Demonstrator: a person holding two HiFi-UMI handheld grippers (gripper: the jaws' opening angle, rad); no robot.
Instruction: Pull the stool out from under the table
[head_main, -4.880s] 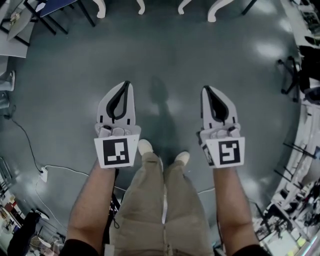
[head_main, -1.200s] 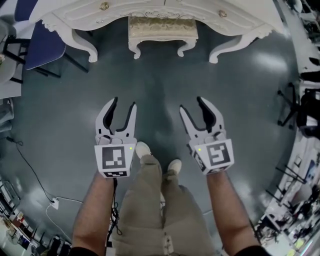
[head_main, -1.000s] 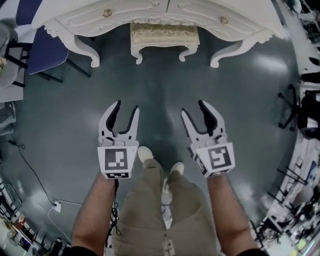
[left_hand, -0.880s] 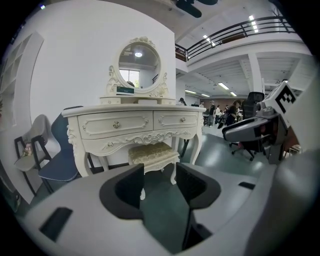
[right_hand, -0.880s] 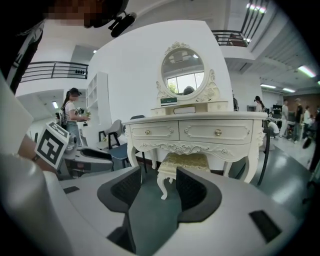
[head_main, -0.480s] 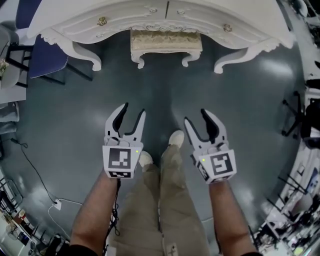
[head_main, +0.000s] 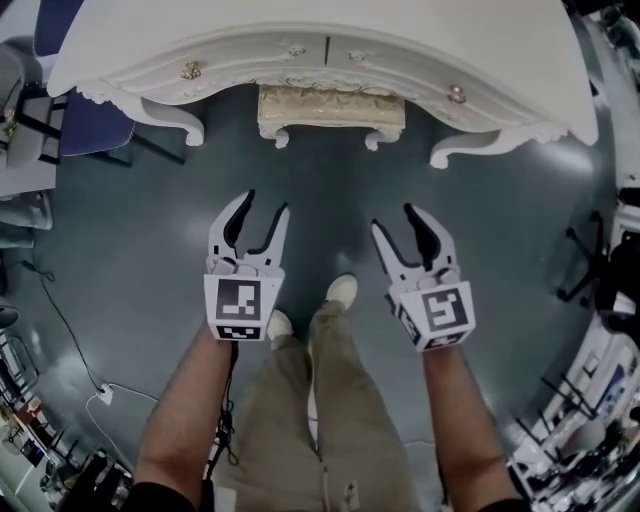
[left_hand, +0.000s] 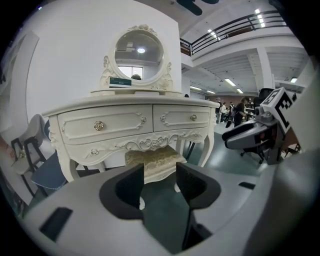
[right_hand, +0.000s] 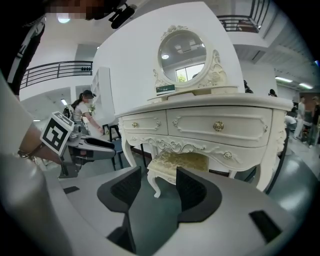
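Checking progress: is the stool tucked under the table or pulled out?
Tucked under. In the head view the stool stands between the front legs of the table, its cushioned seat partly hidden beneath the drawer front.

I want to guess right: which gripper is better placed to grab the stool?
Left, but barely. The left gripper and right gripper are both open, short of the stool. The left gripper view has the seat straight between its jaws.

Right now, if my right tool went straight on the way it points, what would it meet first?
Probably the stool under the table, near its front leg, which shows between the open jaws of the right tool. Nothing stands in between, though its downward tilt might bring it to the floor first.
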